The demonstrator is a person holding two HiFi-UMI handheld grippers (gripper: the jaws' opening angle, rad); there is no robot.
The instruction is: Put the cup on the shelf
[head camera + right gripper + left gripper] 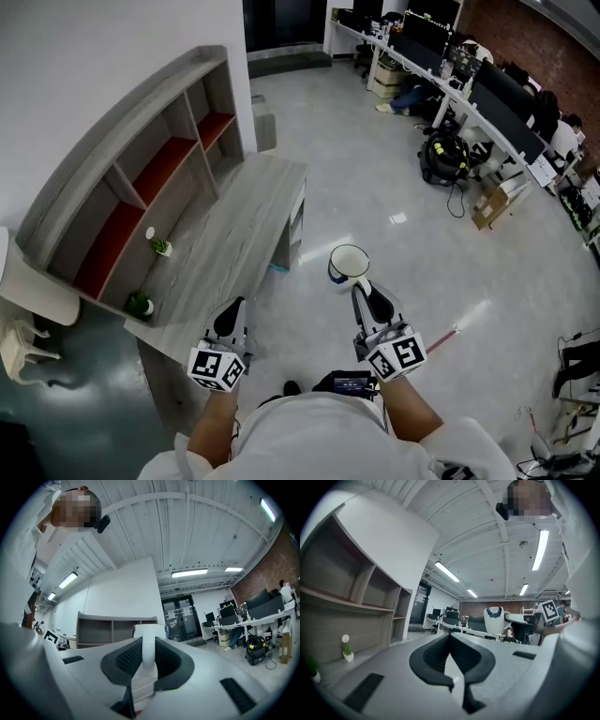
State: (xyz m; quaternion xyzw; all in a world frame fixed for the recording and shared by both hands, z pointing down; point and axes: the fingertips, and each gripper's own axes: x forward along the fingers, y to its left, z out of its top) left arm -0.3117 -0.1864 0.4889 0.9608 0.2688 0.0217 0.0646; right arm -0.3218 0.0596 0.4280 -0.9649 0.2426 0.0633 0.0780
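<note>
Cup (349,263) hung mid-frame above the floor, pinched by its handle in the right claw (362,287), probably to keep it upright for carrying to the shelf (122,105) at upper left, while the left claw (230,321) stayed out of it, pressed together and empty.

In the right gripper view the right tongs (148,645) hide most of the cup (140,631).

White cup (348,262) is gripped at its near side by the right gripper (362,285) above the grey floor (394,178), the left gripper (234,306) is held over the near edge of the wooden desk (246,220), on which the shelf (141,122), a small potted plant (160,246) and a second plant (140,304) are seen.
</note>
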